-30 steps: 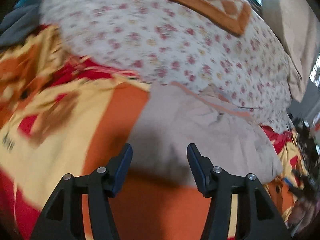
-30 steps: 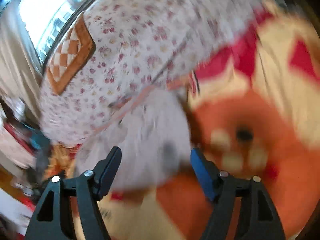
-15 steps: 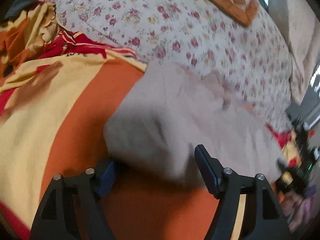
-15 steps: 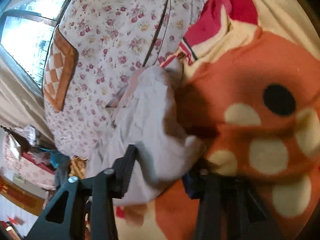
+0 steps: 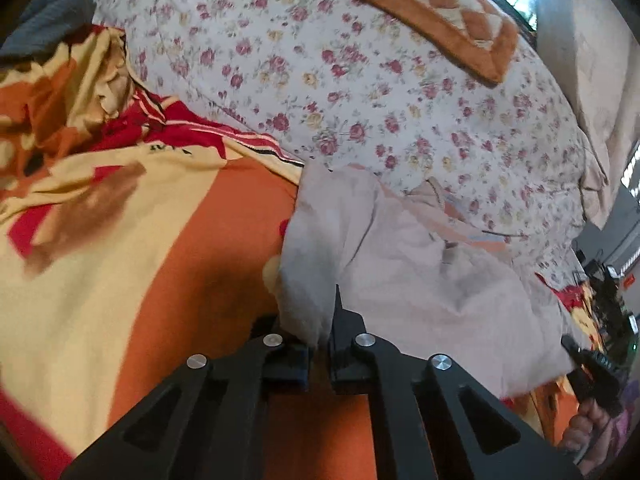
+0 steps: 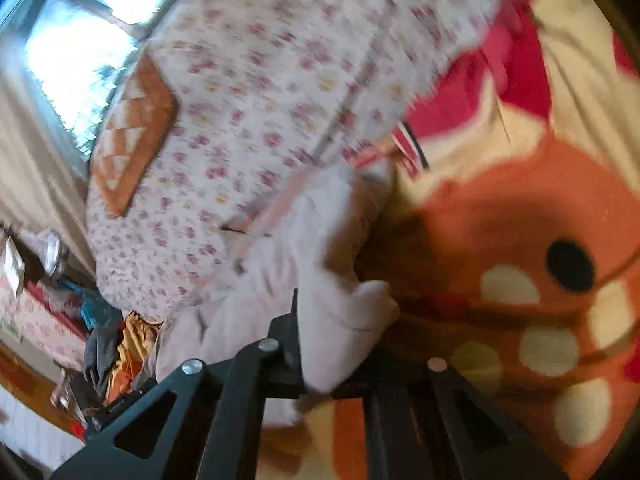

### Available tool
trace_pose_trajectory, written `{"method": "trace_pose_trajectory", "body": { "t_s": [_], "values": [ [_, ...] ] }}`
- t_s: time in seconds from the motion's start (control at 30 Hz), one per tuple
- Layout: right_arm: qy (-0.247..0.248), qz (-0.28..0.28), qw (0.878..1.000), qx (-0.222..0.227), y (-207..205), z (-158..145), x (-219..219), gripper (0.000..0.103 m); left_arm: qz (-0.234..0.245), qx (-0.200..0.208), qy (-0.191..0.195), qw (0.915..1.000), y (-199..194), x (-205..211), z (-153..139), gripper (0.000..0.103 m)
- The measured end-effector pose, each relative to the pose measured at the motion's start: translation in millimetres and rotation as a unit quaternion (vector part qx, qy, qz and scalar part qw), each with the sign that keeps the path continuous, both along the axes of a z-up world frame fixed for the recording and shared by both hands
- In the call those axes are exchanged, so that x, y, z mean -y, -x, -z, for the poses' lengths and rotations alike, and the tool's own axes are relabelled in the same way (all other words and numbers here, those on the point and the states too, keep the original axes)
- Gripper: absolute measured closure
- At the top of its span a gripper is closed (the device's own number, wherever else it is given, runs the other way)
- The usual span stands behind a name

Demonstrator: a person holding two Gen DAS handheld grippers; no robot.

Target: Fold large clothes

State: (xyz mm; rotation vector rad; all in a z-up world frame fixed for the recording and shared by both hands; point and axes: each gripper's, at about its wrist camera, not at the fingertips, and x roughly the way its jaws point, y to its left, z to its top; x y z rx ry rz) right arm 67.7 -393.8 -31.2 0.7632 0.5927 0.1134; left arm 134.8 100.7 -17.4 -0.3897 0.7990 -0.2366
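here the left gripper [image 5: 318, 344] and right gripper [image 6: 320, 360] each pinch an end of the pale garment [image 5: 420, 272], its long axis spanning between them above the bed [image 5: 160, 280].

Left gripper [image 5: 318, 344], seemingly right gripper [image 6: 320, 356]: jaws clamped.

Right wrist view, somewhat blurred. Right gripper [image 6: 320, 344]: black, two-fingered, jaws closed on a bunched fold of cloth. Pale garment [image 6: 304, 264]: whitish-pink, crumpled, a lump of it bulging over the right finger, the rest trailing up and left. Cartoon blanket [image 6: 520, 240]: orange, cream and red, with a black dot and cream spots, lying under the garment. Floral quilt [image 6: 280, 80]: white with small red flowers, behind the garment. Orange checked cushion [image 6: 132, 136]: resting on the quilt near the bright window [image 6: 68, 48].
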Motion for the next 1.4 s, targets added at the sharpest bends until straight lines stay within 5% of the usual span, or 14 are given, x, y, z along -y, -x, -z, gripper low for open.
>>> {"method": "trace_pose_trajectory", "body": {
  "t_s": [0.17,0.3,0.43,0.57,0.7,0.83,0.9,1.03,1.27,1.4],
  "values": [
    [0.010,-0.025,1.000,-0.006,43.1,-20.5,2.0,0.098,0.026,-0.011,-0.025,0.9993,54.7,-1.8,-15.0,0.103],
    [-0.011,-0.022,0.999,-0.035,83.3,-8.9,11.3,0.098,0.030,-0.032,-0.039,0.9983,93.9,3.0,-3.7,0.103],
    [-0.037,0.006,0.997,-0.069,96.1,12.8,27.0,0.095,0.018,-0.044,-0.070,0.9964,98.3,8.1,15.7,0.103],
    [-0.035,0.055,0.996,-0.067,105.8,5.0,33.8,0.087,0.010,-0.043,-0.110,0.9930,93.8,13.4,24.6,0.091],
    [0.033,0.096,0.994,-0.044,118.1,-32.1,19.8,0.084,0.009,-0.036,-0.149,0.9882,96.7,23.3,26.8,0.090],
    [0.158,0.108,0.981,-0.002,117.3,-89.4,-14.9,0.077,0.011,-0.033,-0.177,0.9836,96.7,31.0,28.7,0.090],
    [0.206,0.096,0.974,0.011,108.3,-105.8,-33.0,0.070,0.011,-0.034,-0.180,0.9830,97.3,31.7,29.6,0.090],
    [0.273,-0.031,0.961,-0.019,52.5,-105.8,-76.0,0.068,0.009,-0.035,-0.181,0.9828,97.4,32.6,30.1,0.090],
    [0.300,-0.110,0.940,-0.123,-20.4,-23.2,-80.8,0.068,0.008,-0.037,-0.184,0.9823,96.2,32.1,31.7,0.088],
    [0.319,-0.130,0.933,-0.105,-14.6,-16.2,-85.8,0.058,0.007,-0.035,-0.185,0.9821,95.2,32.6,32.6,0.088]
  ]
}}
